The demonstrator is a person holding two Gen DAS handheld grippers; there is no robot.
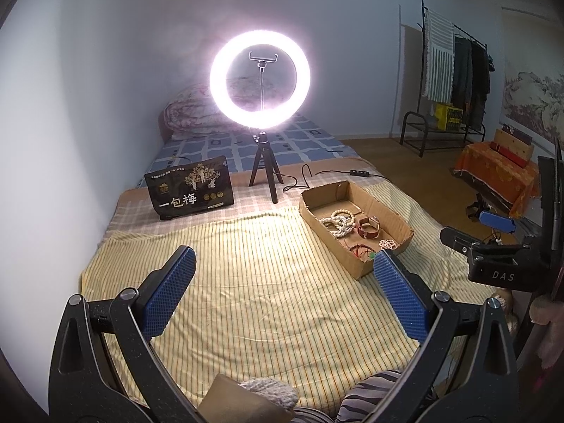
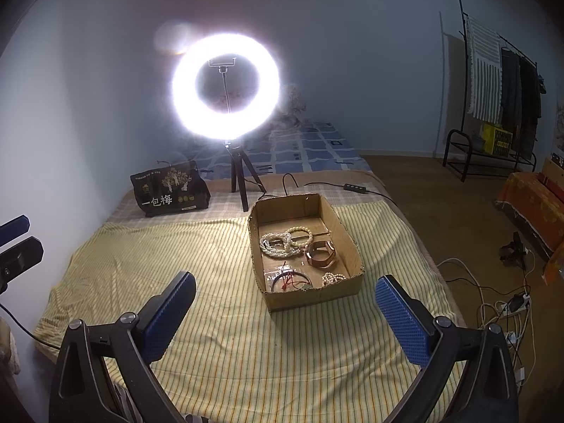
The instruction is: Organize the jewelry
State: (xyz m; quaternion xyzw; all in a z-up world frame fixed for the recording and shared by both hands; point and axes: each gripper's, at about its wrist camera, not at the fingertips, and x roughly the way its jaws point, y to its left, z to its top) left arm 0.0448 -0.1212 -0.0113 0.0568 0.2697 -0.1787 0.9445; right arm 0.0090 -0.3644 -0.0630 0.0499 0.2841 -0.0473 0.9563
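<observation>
An open cardboard box point(image 2: 352, 246) point(image 1: 394, 215) lies on the striped yellow cloth point(image 2: 176, 264) on the bed. Inside are white pearl strands point(image 2: 282, 243) point(image 1: 338, 224), a brown bangle point(image 2: 320, 253) point(image 1: 369, 228), a small bead bracelet point(image 2: 333, 277) point(image 1: 387, 244) and a red cord piece point(image 2: 290, 280) point(image 1: 361, 249). My left gripper point(image 1: 283, 282) is open and empty over the cloth, left of the box. My right gripper point(image 2: 283, 312) is open and empty, just in front of the box. The right gripper also shows in the left wrist view point(image 1: 493, 225), at the right edge.
A lit ring light on a tripod point(image 2: 225, 88) point(image 1: 260, 79) stands behind the box, its cable point(image 2: 352, 187) trailing right. A black snack bag point(image 2: 169, 190) point(image 1: 190, 187) stands at the back left. A clothes rack point(image 2: 493, 88) and floor cables point(image 2: 493, 303) are to the right.
</observation>
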